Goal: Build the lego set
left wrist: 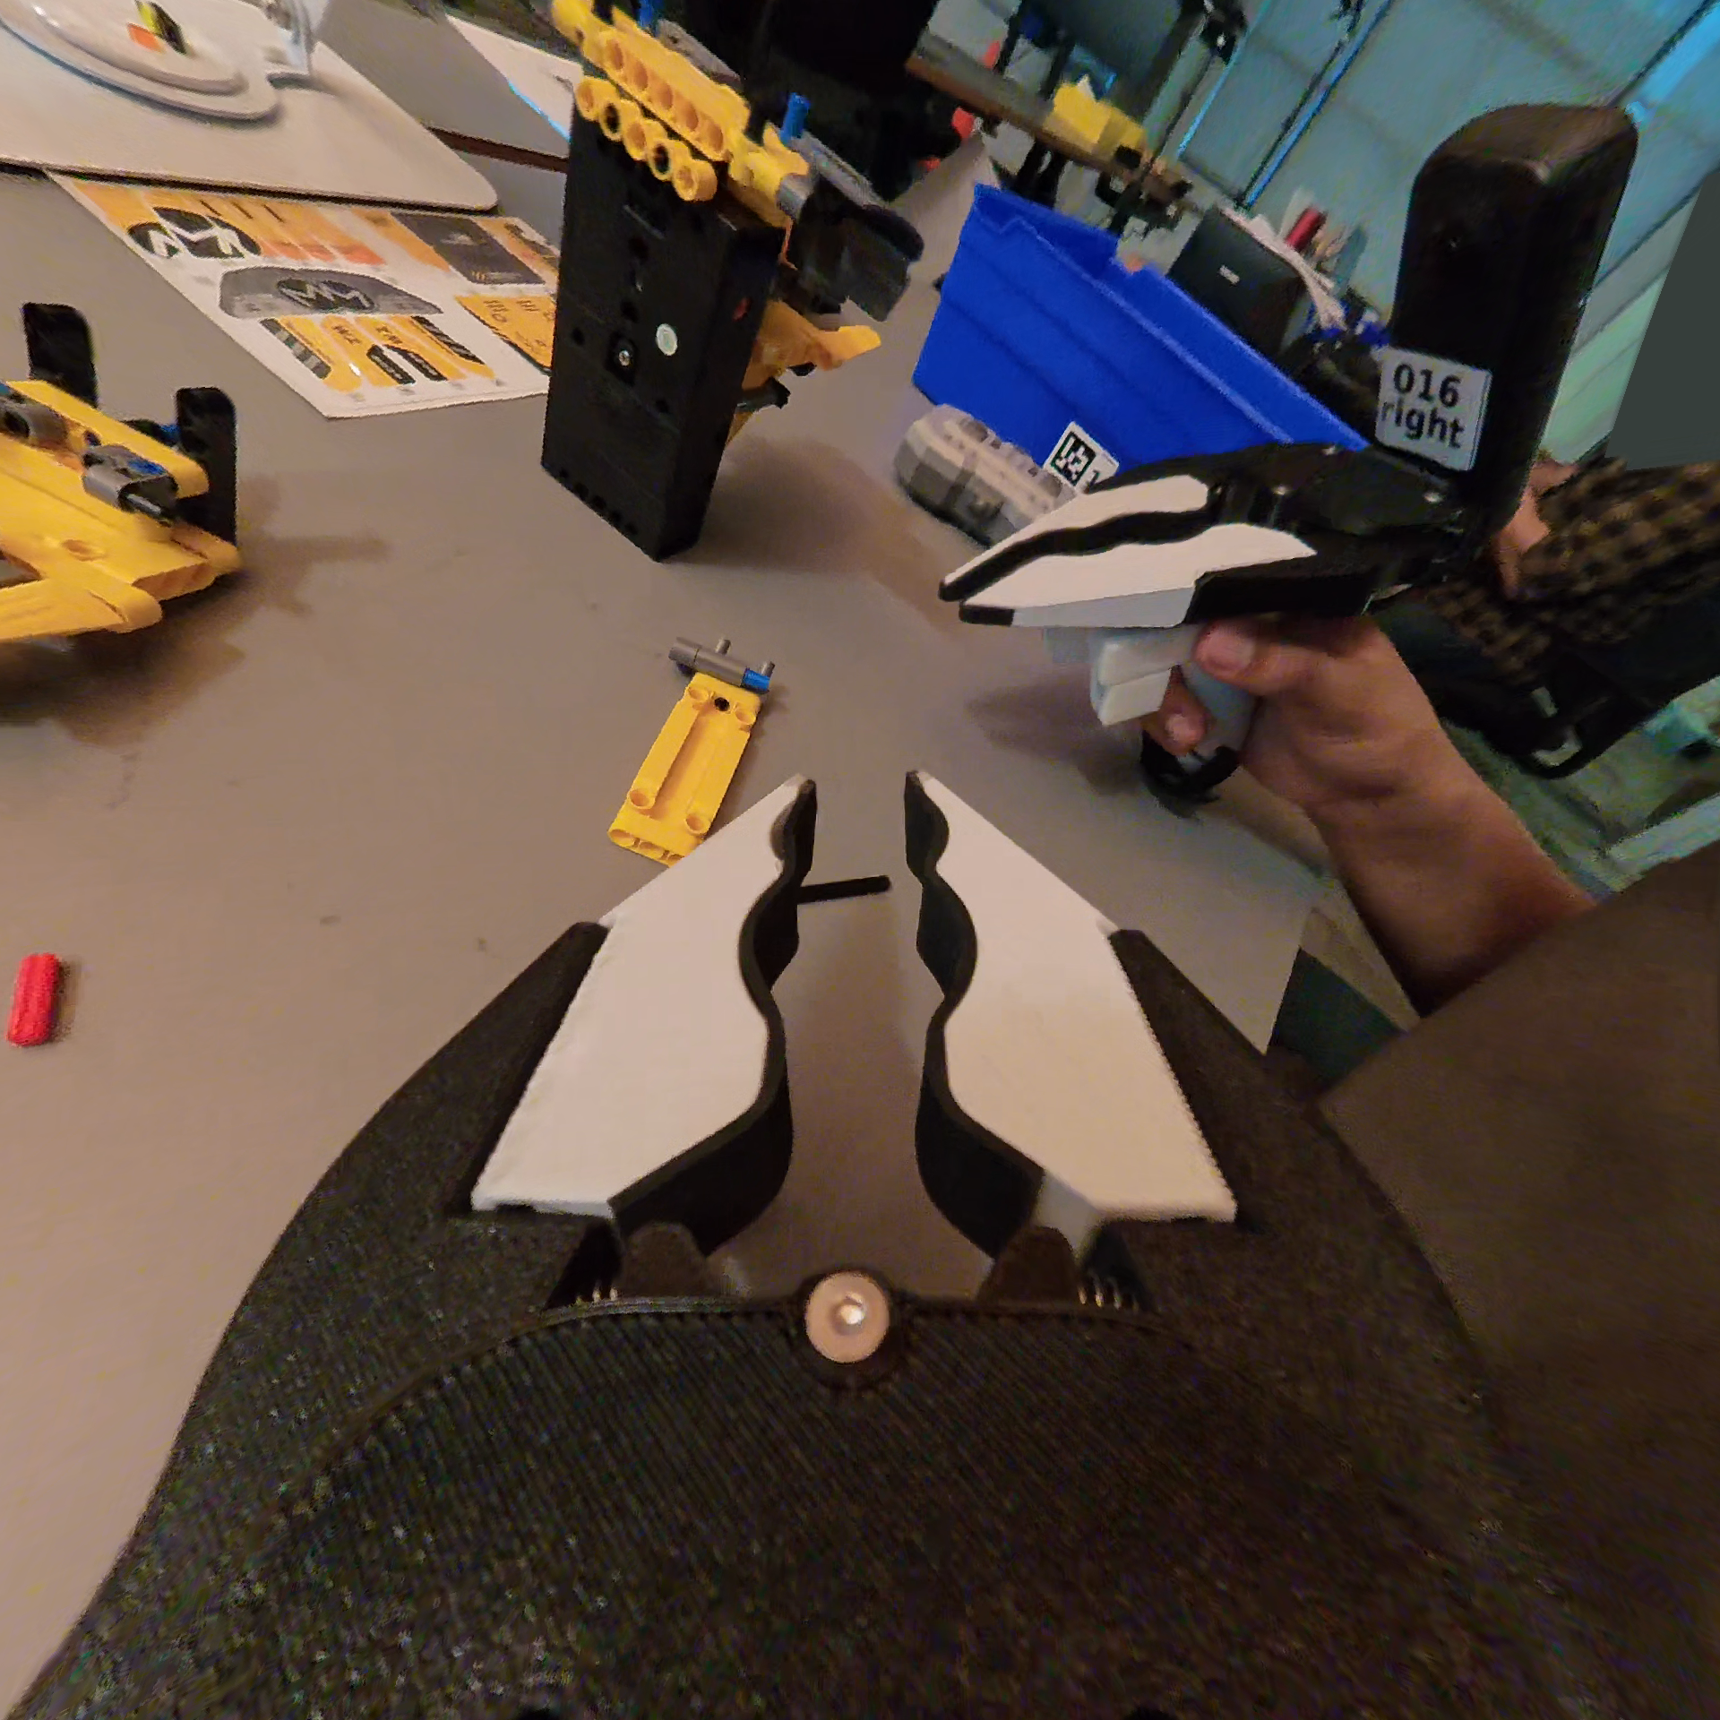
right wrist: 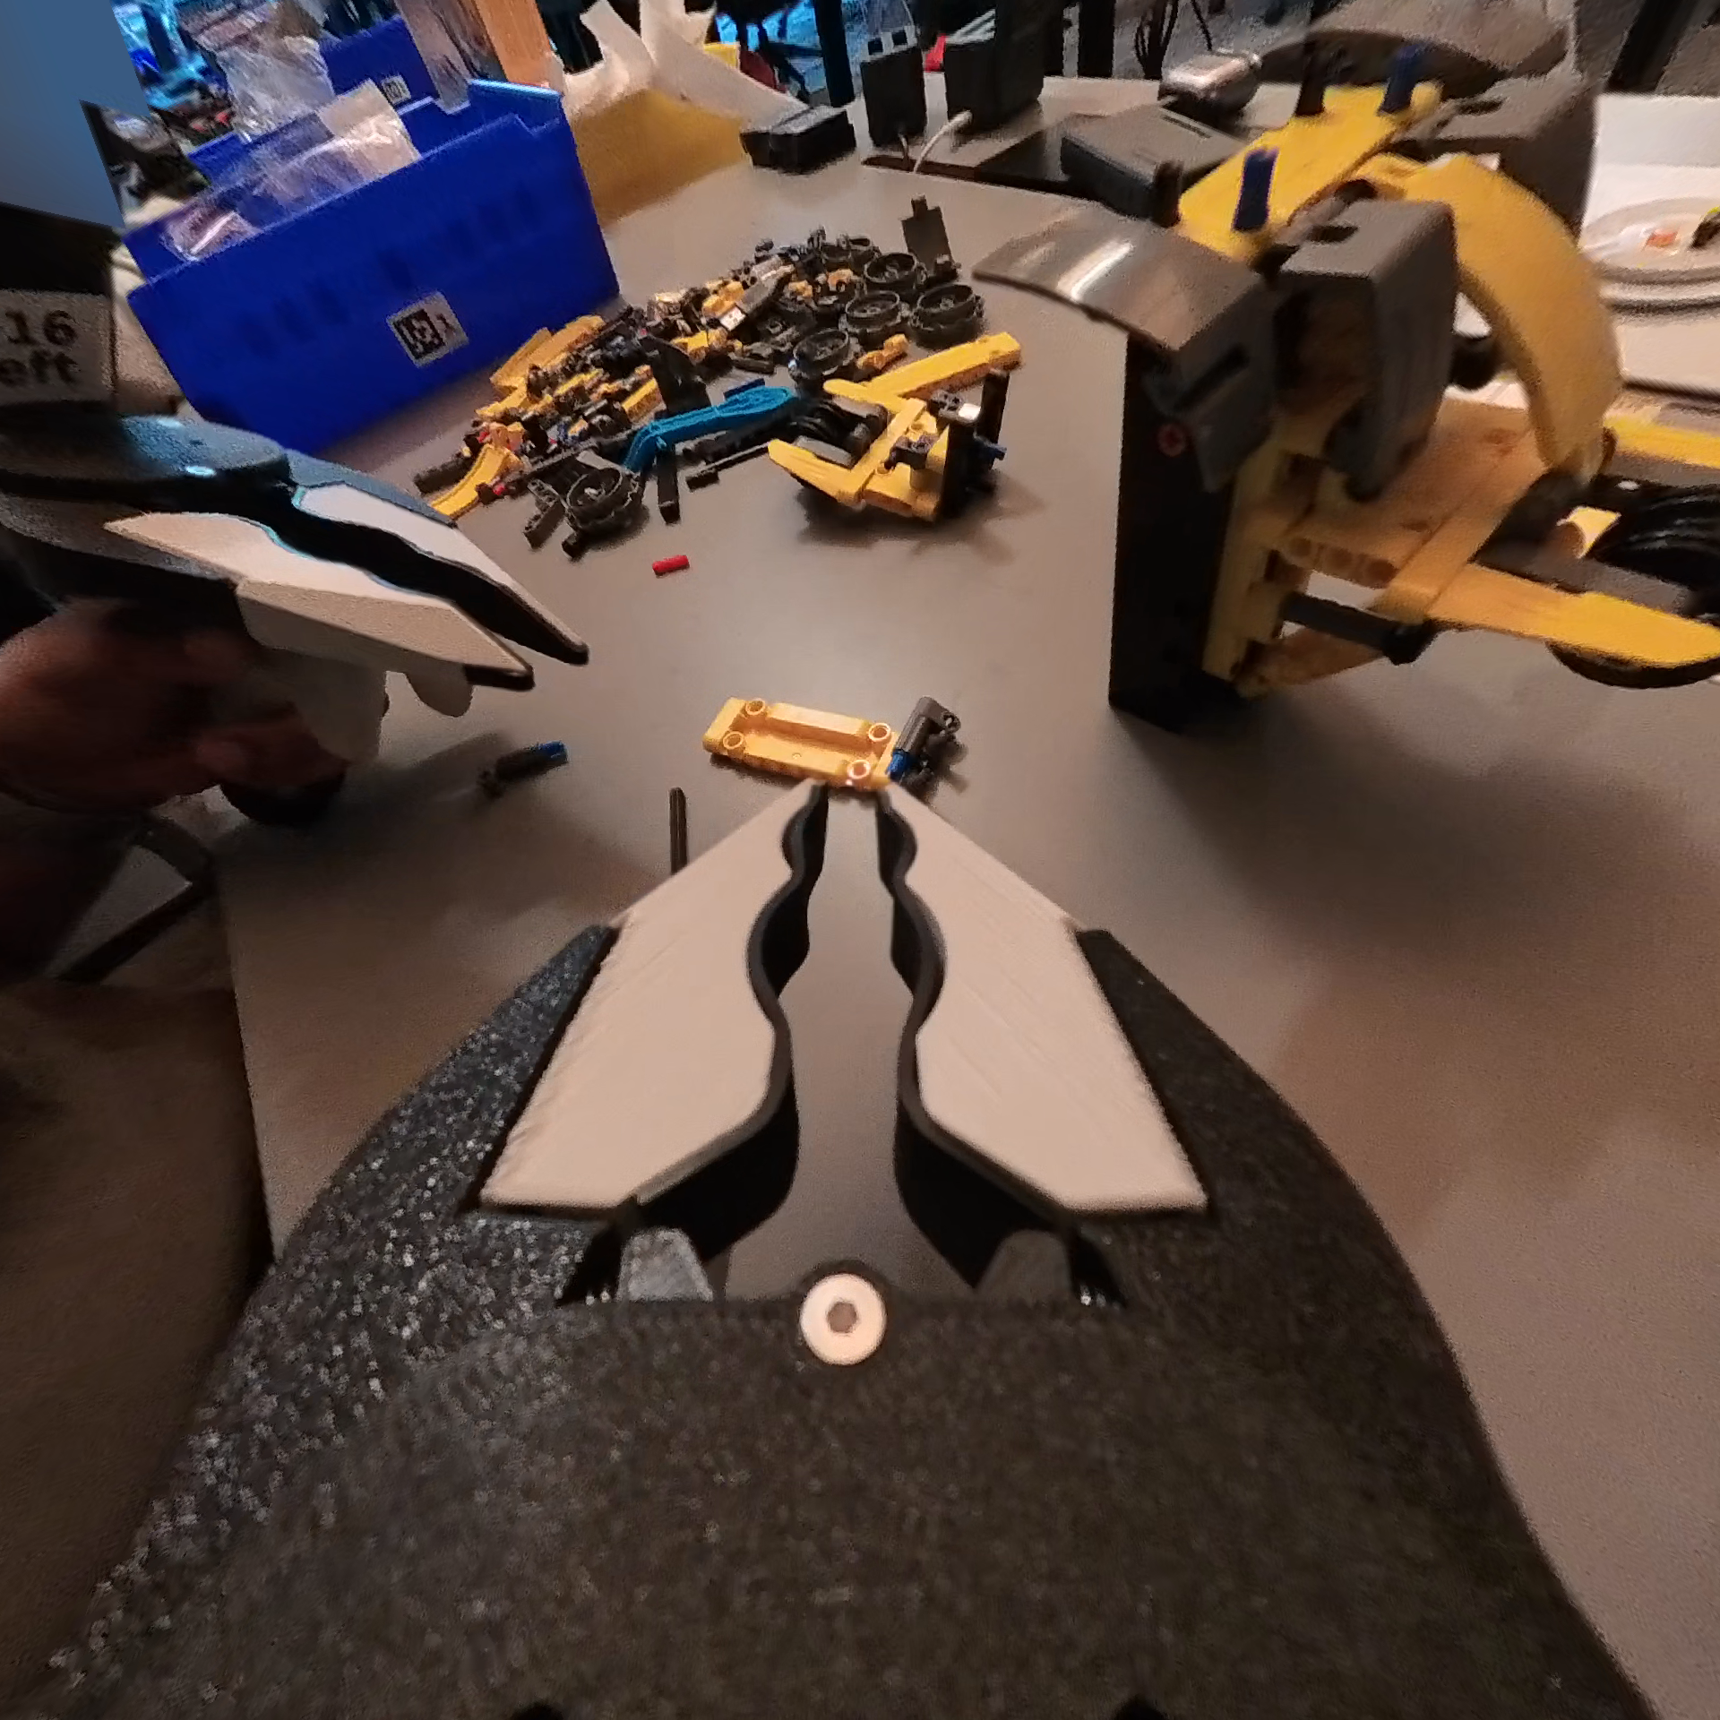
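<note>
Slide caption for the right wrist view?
Right gripper, slightly open, tips at flat yellow studded plate on grey table.

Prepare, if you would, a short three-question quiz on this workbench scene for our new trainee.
1. True or false: the left gripper is holding the yellow plate.
2. The bin is: A red, B blue, C green.
3. What thin thing shows on the table between the left gripper's jaws?
Key: 1 false, its jaws are open and empty; 2 B; 3 a black rod.
</note>
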The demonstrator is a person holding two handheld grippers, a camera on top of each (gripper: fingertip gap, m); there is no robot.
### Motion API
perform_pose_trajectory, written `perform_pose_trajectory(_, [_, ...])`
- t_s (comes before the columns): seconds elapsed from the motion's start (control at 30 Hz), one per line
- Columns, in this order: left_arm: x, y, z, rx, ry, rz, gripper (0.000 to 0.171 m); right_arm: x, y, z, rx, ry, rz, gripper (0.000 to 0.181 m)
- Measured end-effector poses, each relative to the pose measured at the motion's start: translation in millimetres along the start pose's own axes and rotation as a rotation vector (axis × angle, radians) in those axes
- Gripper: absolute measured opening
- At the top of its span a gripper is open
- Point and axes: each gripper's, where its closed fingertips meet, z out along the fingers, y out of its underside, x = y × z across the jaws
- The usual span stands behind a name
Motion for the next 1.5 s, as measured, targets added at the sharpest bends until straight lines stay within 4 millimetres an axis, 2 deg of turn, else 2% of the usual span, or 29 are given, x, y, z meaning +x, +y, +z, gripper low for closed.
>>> perform_pose_trajectory(0.1, [4.4, -1.9, 4.9, -0.010, 0.004, 0.027, 0.015, -6.8, 3.5, 8.6, -0.018, -0.030, 0.009, 0.014])
perform_pose_trajectory(0.2, [6.9, -3.4, 7.1, -0.019, -0.006, 0.057, 0.017, -8.2, 4.2, 19.8, -0.057, -0.006, -0.060, 0.019])
perform_pose_trajectory(0.33, [8.9, -1.4, 8.2, -0.031, -0.016, 0.084, 0.018, -0.4, 7.2, 40.0, -0.148, 0.072, -0.222, 0.021])
perform_pose_trajectory(0.5, [9.7, 0.9, 7.5, -0.030, -0.028, 0.096, 0.021, 9.6, 11.0, 61.3, -0.248, 0.136, -0.390, 0.013])
perform_pose_trajectory(0.63, [8.2, 2.7, 6.4, -0.028, -0.037, 0.105, 0.021, 18.7, 18.6, 68.3, -0.318, 0.195, -0.452, 0.011])
perform_pose_trajectory(0.87, [4.0, 2.6, 5.7, -0.030, -0.027, 0.101, 0.023, 17.3, 16.4, 69.2, -0.286, 0.202, -0.448, 0.007])
perform_pose_trajectory(0.97, [-0.8, 2.1, 5.1, -0.023, -0.036, 0.081, 0.026, -1.8, -1.7, 63.4, -0.175, 0.145, -0.500, 0.007])
perform_pose_trajectory(1.07, [-7.3, -5.6, 2.8, 0.033, -0.025, -0.029, 0.037, -38.2, -24.9, 52.1, -0.008, 0.050, -0.632, 0.007])
perform_pose_trajectory(1.2, [4.6, -24.7, -6.5, 0.156, 0.193, -0.267, 0.036, -69.6, -33.0, 42.6, 0.101, 0.024, -0.868, 0.007])
perform_pose_trajectory(1.27, [3.5, -24.1, -7.2, 0.158, 0.217, -0.307, 0.034, -78.2, -32.4, 42.5, 0.127, 0.034, -0.978, 0.007])
perform_pose_trajectory(1.37, [2.6, -23.5, -7.6, 0.162, 0.218, -0.317, 0.013, -87.4, -28.5, 44.1, 0.139, 0.017, -1.066, 0.007])
perform_pose_trajectory(1.4, [2.3, -25.1, -8.8, 0.173, 0.222, -0.327, 0.006, -88.0, -27.9, 44.7, 0.139, 0.016, -1.072, 0.007])
perform_pose_trajectory(1.5, [1.7, -26.2, -10.1, 0.178, 0.225, -0.328, 0.005, -86.1, -29.5, 45.3, 0.148, 0.003, -0.997, 0.007])
